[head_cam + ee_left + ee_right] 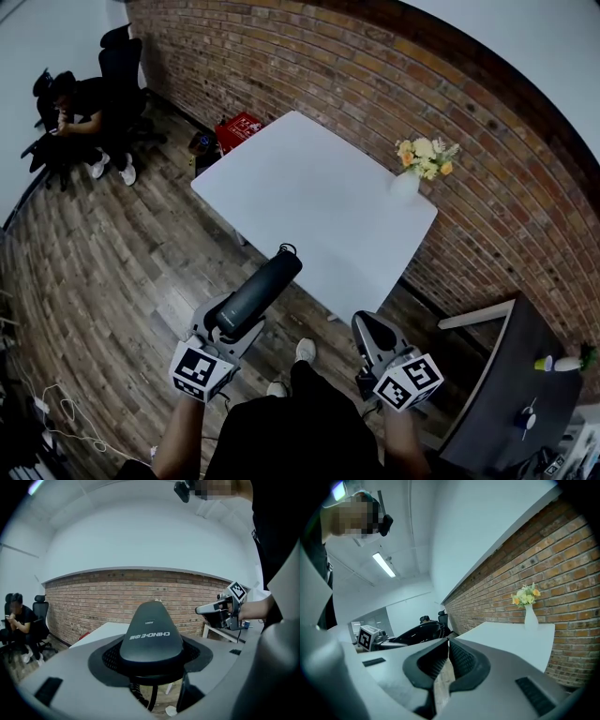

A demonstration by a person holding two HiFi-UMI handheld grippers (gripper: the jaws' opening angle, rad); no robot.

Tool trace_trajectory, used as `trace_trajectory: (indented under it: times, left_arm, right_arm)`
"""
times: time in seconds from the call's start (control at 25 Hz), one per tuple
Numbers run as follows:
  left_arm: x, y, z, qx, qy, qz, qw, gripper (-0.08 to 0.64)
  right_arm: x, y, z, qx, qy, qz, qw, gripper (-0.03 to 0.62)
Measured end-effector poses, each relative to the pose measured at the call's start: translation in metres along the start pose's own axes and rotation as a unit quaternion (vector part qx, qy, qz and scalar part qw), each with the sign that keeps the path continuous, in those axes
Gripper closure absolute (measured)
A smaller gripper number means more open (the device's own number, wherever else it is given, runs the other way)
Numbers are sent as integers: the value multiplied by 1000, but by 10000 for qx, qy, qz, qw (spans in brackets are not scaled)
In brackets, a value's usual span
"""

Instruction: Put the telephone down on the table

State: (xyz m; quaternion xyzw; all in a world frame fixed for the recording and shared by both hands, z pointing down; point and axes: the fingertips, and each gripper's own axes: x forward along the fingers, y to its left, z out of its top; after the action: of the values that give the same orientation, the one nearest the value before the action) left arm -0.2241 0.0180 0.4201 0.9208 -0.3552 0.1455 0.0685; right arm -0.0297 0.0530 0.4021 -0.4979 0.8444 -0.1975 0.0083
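Note:
The telephone (263, 289) is a black handset with a coiled cord at its far end. My left gripper (228, 322) is shut on it and holds it in the air, short of the near edge of the white table (319, 197). In the left gripper view the handset (151, 634) lies across the pads and fills the gap. My right gripper (371, 330) hovers to the right, level with the left one, jaws together and empty. In the right gripper view my right gripper (447, 660) shows only a thin slit, and the telephone (417, 631) shows to its left.
A white vase of yellow flowers (412, 173) stands at the table's far right corner by the brick wall. A person sits on an office chair (80, 108) at far left. A red box (239, 129) lies on the floor. A dark desk (511, 384) stands at right.

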Motion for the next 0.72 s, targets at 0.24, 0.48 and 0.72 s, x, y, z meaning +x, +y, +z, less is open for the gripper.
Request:
trace_trajectory:
  times: [0.24,0.48,0.72]
  left_arm:
    - [50,9,22,96,39,-39,9999,268]
    - [92,14,34,88,97,-86,9999,268]
    - [136,12,44,175,126,-175,9996,268]
  right_arm:
    - [24,-43,23,12,-32,83,10000,569]
    - [40,-87,39,56,-24,18,10000,569]
    - [47,-128,46,77,-16,53,10000,569]
